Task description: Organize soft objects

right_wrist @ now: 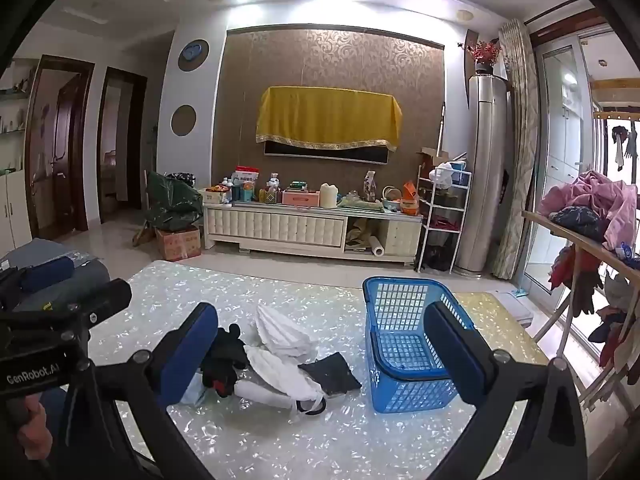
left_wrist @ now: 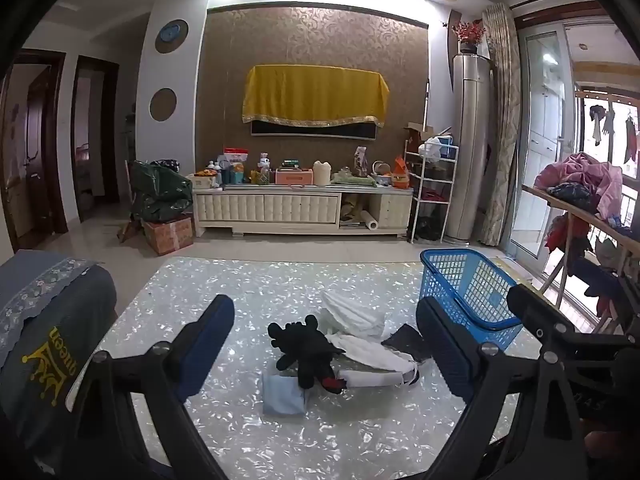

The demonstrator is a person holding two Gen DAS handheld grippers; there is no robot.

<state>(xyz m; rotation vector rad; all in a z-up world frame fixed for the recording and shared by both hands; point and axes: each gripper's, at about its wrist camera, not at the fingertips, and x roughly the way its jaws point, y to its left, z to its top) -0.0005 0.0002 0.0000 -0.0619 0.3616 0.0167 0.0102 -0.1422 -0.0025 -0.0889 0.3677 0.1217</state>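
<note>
My left gripper and right gripper hover spread wide, holding nothing. Ahead lie a black plush toy and white cloths; the blue plastic basket, rightward, looks empty. I judge nothing sorted.

Glossy pearly table, plastic basket

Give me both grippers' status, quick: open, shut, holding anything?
Left gripper: open, holding nothing, above the black plush toy.
Right gripper: open, holding nothing, between the pile and the blue basket.
</note>
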